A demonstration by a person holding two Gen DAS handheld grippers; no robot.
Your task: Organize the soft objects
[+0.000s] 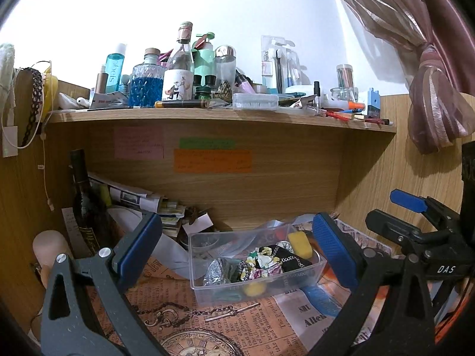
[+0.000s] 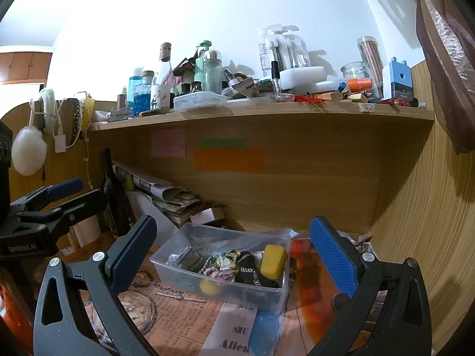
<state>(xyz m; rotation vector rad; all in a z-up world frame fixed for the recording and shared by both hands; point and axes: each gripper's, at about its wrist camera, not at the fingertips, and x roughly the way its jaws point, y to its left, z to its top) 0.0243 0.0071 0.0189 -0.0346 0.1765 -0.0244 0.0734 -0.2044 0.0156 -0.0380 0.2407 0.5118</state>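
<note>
Looking along the left gripper [image 1: 237, 249], its jaws stand wide and empty, framing the clear plastic rectangular box [image 1: 207, 284] on the newspaper-print surface [image 1: 237, 326]; inside lie a yellow sponge block [image 1: 299, 244] and floral fabric scrunchies [image 1: 264, 264], apart from both jaws. From the right gripper [image 2: 234, 252], jaws likewise wide and empty, the box [image 2: 178, 270] sits between and beyond them, the sponge [image 2: 273, 261] leaning at its right end.

My clear plastic box [image 1: 258, 279] holds a porous yellow sponge [image 1: 300, 244] and floral cloth scrunchies [image 1: 264, 262]. Under it lies matt printed paper [image 1: 237, 326]. The shelf [image 1: 222, 115] is smooth wood-grain; the bottles [image 1: 147, 84] on it are glossy glass.
</note>
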